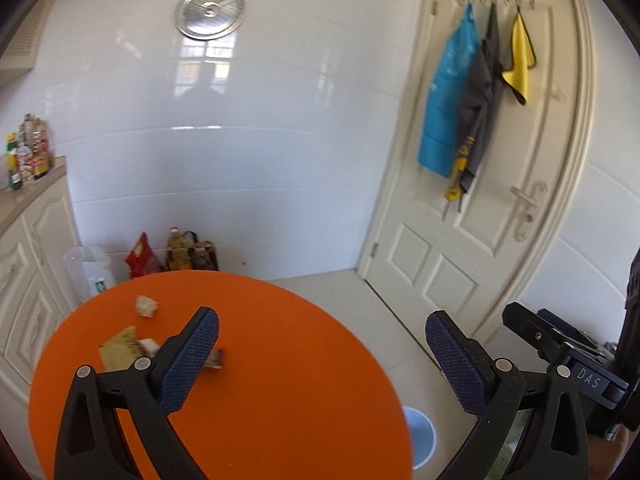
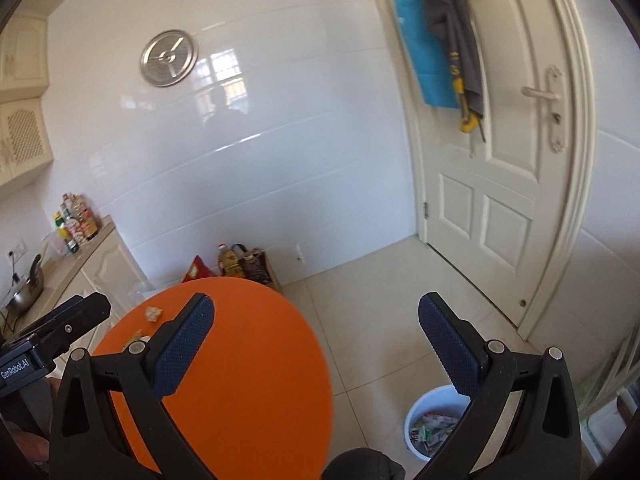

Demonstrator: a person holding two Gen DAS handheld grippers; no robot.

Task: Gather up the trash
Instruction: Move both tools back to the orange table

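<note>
Both my jaws hang wide open and empty over the round orange tabletop [image 1: 280, 360].

From the left: a crumpled pale paper wad [image 1: 146, 306] and a flat tan wrapper scrap [image 1: 120, 348] lie near the tabletop's far left edge, beside my left gripper [image 1: 320, 356]. They look light, soft and crushable, so I would pinch the wad across its bulk. My right gripper [image 2: 316, 344] hovers above floor tiles, the white plastic bucket [image 2: 424, 408] of trash below.
</note>
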